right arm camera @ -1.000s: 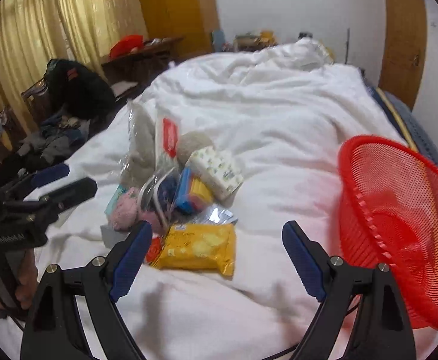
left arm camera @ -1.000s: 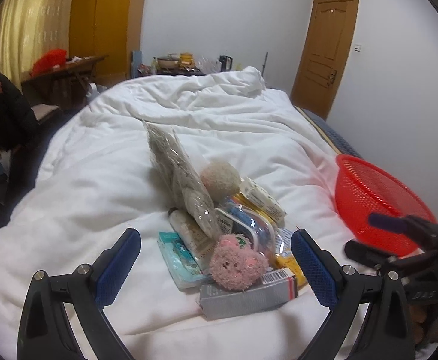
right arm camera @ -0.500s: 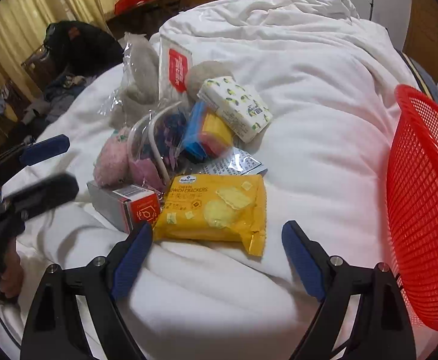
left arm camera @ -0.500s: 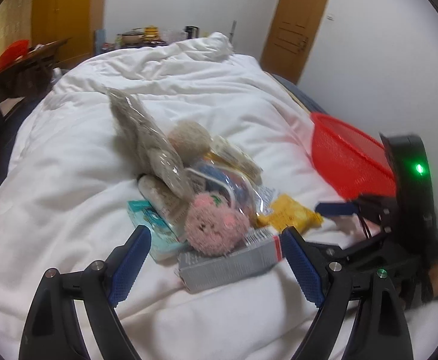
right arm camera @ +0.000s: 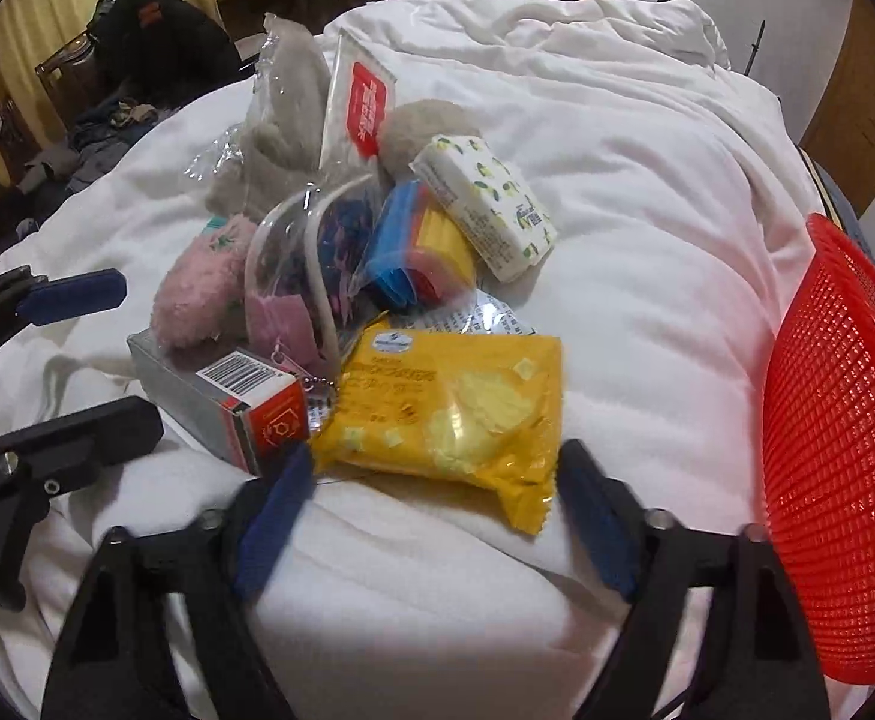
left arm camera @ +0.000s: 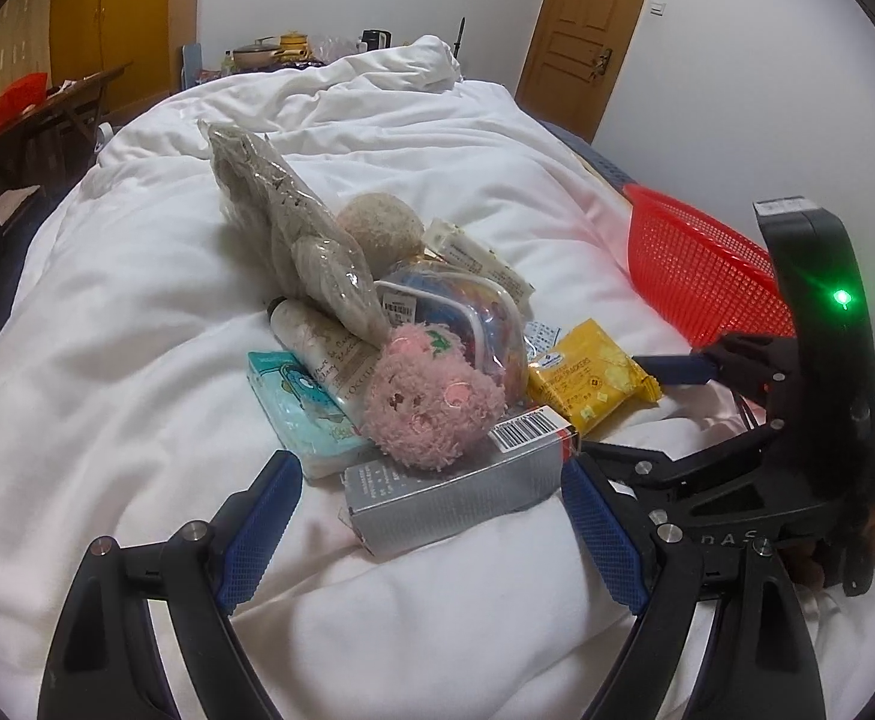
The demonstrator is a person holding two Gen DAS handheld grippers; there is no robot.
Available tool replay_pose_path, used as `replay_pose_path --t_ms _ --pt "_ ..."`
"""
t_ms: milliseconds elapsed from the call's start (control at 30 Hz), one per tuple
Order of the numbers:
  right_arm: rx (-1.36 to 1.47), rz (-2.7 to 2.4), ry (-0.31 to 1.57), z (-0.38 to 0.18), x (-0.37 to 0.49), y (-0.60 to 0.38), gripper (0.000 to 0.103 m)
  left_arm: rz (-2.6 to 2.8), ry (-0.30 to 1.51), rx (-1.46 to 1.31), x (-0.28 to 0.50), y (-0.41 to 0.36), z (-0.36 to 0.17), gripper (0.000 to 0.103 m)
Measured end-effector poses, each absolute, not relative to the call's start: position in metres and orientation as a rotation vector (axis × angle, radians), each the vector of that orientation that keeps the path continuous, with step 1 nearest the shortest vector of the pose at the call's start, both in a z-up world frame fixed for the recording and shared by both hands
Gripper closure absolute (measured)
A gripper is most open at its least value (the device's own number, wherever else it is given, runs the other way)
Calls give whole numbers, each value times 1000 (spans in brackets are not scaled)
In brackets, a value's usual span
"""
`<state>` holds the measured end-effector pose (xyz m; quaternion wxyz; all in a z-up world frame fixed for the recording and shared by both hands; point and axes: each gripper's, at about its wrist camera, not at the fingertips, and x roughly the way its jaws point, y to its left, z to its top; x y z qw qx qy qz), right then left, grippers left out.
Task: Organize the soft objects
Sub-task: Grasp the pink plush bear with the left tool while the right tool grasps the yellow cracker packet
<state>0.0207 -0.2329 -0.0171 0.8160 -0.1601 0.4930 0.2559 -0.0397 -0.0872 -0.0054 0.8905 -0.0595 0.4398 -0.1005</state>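
A pile of items lies on the white duvet [left arm camera: 107, 312]. A pink plush toy [left arm camera: 431, 402] rests on a grey carton [left arm camera: 455, 492], also seen in the right wrist view [right arm camera: 197, 294]. Behind are a beige plush ball [left arm camera: 380, 228], a bagged grey plush [left arm camera: 293, 234], a clear pouch [left arm camera: 467, 312] and a tissue pack [right arm camera: 485, 204]. My left gripper [left arm camera: 431, 531] is open, its fingers either side of the grey carton [right arm camera: 221, 402]. My right gripper [right arm camera: 434, 516] is open just before the yellow cracker packet [right arm camera: 455, 408].
A red mesh basket [right arm camera: 833, 450] stands on the bed at the right, also in the left wrist view [left arm camera: 701, 264]. A light blue wipes pack [left arm camera: 299, 408] and a lotion tube [left arm camera: 323, 348] lie in the pile. Wardrobe, door and cluttered chairs surround the bed.
Both grippers have moved forward and down toward the pile. The left now brackets the grey carton; the right has closed in on the yellow packet. Nothing has been taken hold of.
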Motion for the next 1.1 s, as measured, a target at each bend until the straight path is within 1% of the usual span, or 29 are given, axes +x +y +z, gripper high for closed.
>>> replay_pose_path --t_ms 100,133,167,200,233,267,300,533,633,667,700,733,767,800,833,867,900,967,1100 --pt "-330 540 1042 -15 20 -235 35 -211 922 -152 -38 -83 -5 12" --pt "-324 539 1041 -15 20 -236 43 -209 922 -158 -38 -81 -6 12" --pt "-319 540 1039 -14 20 -237 48 -209 922 -168 -37 -79 -5 12" --pt "-311 539 1034 -12 20 -239 49 -211 920 -175 -37 -78 -5 12" --pt "-308 538 1033 -12 20 -239 58 -216 920 -181 -37 -77 -4 12" --pt "-304 536 1031 -11 20 -240 84 -219 920 -185 -37 -76 -5 12" --pt "-296 536 1030 -9 21 -243 96 -221 922 -187 -37 -76 -5 12" --pt "-218 551 1037 -6 29 -254 96 -263 967 -186 -28 -82 -14 12" --pt "-154 578 1040 -3 34 -261 92 -275 985 -159 -17 -88 -17 14" --pt "-141 581 1043 -3 35 -262 81 -279 989 -156 -15 -90 -19 20" --pt "-128 584 1044 -2 36 -263 71 -287 988 -150 -13 -91 -19 38" --pt "-117 592 1042 -1 37 -264 53 -319 993 -145 -13 -95 -20 46" --pt "-100 612 1040 0 38 -264 47 -333 994 -144 -15 -97 -20 49" --pt "-91 628 1040 2 39 -264 47 -330 987 -133 -17 -98 -19 62" --pt "-92 627 1041 3 40 -263 47 -328 979 -117 -20 -99 -17 78" --pt "-98 618 1042 4 41 -262 47 -336 969 -106 -23 -100 -14 83" --pt "-107 613 1049 3 43 -259 47 -336 953 -105 -26 -99 -11 91" --pt "-98 618 1066 0 49 -256 47 -356 948 -109 -30 -97 -7 97" --pt "-33 638 1124 -10 65 -253 47 -381 954 -108 -32 -97 -6 98"
